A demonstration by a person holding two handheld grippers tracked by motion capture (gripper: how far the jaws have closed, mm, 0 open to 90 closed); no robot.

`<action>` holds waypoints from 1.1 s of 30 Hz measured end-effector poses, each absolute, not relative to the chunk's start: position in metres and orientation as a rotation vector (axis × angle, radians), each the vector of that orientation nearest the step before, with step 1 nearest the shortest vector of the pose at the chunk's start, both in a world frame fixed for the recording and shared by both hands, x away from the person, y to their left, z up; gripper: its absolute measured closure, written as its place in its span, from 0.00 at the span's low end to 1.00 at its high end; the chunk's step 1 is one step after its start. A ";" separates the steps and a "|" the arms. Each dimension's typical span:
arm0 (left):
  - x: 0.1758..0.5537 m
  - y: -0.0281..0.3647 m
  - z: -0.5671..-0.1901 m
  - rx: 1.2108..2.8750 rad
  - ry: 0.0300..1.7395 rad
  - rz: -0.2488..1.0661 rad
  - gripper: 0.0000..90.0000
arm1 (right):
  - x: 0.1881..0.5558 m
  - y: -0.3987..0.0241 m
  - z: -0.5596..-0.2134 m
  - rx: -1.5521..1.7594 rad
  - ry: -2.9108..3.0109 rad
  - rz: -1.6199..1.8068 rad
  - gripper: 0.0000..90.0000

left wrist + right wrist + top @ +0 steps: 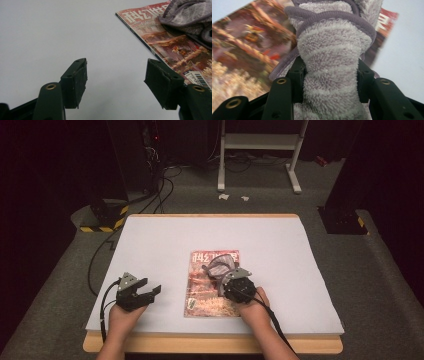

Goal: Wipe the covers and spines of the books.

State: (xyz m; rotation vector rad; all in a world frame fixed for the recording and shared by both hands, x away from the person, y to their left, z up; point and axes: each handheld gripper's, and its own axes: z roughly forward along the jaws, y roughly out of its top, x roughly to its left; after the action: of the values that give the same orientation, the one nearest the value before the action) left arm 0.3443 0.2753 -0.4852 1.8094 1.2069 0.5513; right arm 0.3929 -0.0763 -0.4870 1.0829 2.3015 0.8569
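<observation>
Resting near the front edge of the table, the left gripper sits on bare white surface with its two black jaws spread apart and nothing between them; in the left gripper view the flat rubbery pads frame only the smooth pale tabletop, and the magazine lies just off to one side. The right gripper hangs over the lower half of the magazine, and its jaws are clamped on a bunched grey cloth; in the right gripper view the cloth bulges between the pads and rises in a thick roll. It is a fluffy terry towel with faint paler stripes and a darker stitched hem that loops round its top. The cloth lies on the upper part of the magazine, covering some of the cover art beside the large white title letters. The magazine is thin, glossy and rectangular, printed in reds and oranges, with a barcode at one corner, and it lies flat near the middle of the table. The white sheet covers a light wooden board whose edge shows at front and back. Beyond the table, black cables trail over grey carpet, a block with yellow and black stripes stands at the far left, and a white metal frame stands at the back.
</observation>
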 end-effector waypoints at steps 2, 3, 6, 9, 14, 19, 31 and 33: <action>0.345 0.276 -0.485 1.811 1.208 0.549 0.38 | 0.394 -0.066 -0.488 1.063 2.319 0.873 0.60; 0.345 0.276 -0.485 1.811 1.207 0.550 0.38 | 0.396 -0.052 -0.488 1.050 2.330 0.886 0.60; 0.345 0.276 -0.485 1.813 1.205 0.549 0.38 | 0.397 -0.039 -0.489 1.033 2.345 0.896 0.60; 0.344 0.276 -0.485 1.815 1.205 0.548 0.38 | 0.396 -0.015 -0.490 0.990 2.373 0.917 0.60; 0.344 0.276 -0.485 1.819 1.202 0.548 0.38 | 0.393 0.008 -0.490 0.945 2.407 0.944 0.60; 0.344 0.276 -0.485 1.824 1.201 0.548 0.38 | 0.393 0.016 -0.490 0.921 2.424 0.955 0.60; 0.343 0.275 -0.486 1.828 1.203 0.551 0.38 | 0.396 -0.055 -0.490 1.055 2.346 0.933 0.60; 0.343 0.274 -0.487 1.829 1.203 0.551 0.38 | 0.395 -0.070 -0.490 1.074 2.322 0.922 0.60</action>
State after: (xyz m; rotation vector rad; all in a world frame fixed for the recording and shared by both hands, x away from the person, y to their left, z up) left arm 0.3431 0.2739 -0.4870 1.8292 1.2033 0.5507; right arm 0.3950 -0.0704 -0.4903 1.0736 2.3224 0.9223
